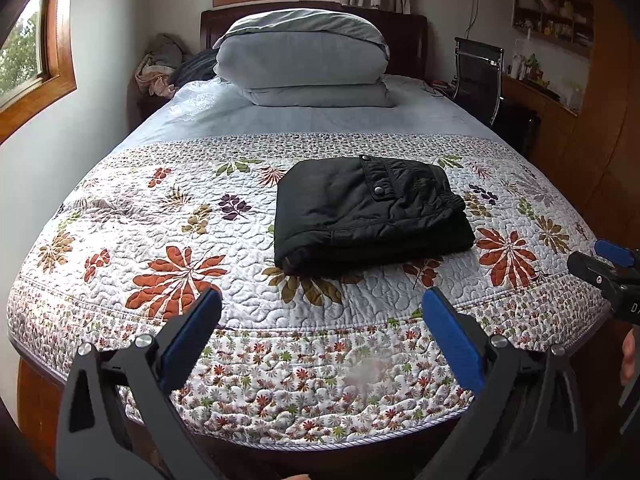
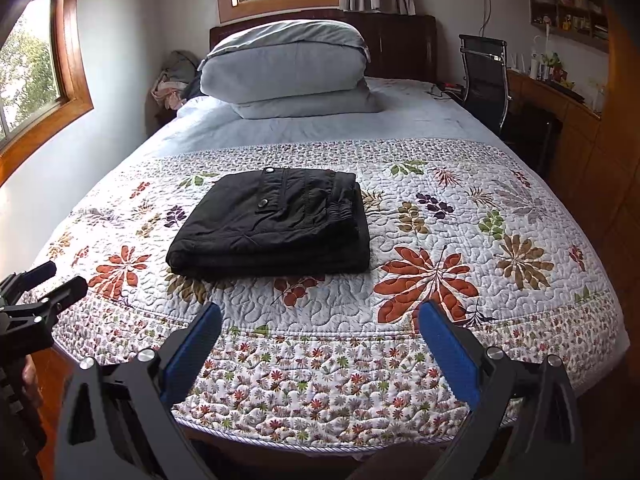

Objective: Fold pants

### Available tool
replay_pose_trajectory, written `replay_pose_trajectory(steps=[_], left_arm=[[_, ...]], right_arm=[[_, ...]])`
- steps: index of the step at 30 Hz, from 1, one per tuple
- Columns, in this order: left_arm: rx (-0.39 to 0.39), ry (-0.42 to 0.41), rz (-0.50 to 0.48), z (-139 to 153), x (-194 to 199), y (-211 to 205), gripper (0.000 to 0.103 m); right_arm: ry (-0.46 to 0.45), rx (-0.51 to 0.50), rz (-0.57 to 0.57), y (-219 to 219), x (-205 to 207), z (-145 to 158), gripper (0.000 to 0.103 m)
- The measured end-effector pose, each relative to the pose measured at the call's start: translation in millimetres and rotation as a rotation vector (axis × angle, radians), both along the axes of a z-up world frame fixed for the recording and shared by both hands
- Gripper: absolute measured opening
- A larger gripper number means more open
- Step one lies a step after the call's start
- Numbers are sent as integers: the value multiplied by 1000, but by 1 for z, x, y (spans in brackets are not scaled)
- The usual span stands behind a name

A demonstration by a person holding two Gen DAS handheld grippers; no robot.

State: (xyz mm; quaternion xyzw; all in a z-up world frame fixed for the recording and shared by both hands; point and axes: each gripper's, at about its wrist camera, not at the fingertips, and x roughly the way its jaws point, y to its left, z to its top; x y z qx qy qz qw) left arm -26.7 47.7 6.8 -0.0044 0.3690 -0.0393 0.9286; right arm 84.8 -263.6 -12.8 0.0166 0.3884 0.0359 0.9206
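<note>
Bedroom, bed (image 1: pixel 304 360) under a floral quilt (image 1: pixel 168 216), pillows (image 1: pixel 304 60) stacked at the headboard. My left gripper (image 1: pixel 322 320) hangs at the foot edge, jaws wide, nothing held. My right gripper (image 2: pixel 320 326) likewise, spread and empty. Ahead of both, well apart from either, the pants (image 2: pixel 276 224) lie as a compact black stack, snap pocket up. I judge folding done; next move, if any, only squaring an edge.
</note>
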Motion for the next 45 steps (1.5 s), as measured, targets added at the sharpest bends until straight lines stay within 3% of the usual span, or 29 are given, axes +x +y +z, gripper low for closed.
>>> replay_pose_trajectory(steps=[21, 45], left_arm=[[23, 54, 12, -6, 4, -4, 100], [22, 41, -1, -4, 2, -6, 100]], right_arm=[[48, -16, 18, 4, 4, -6, 99], [54, -20, 17, 2, 5, -7, 99]])
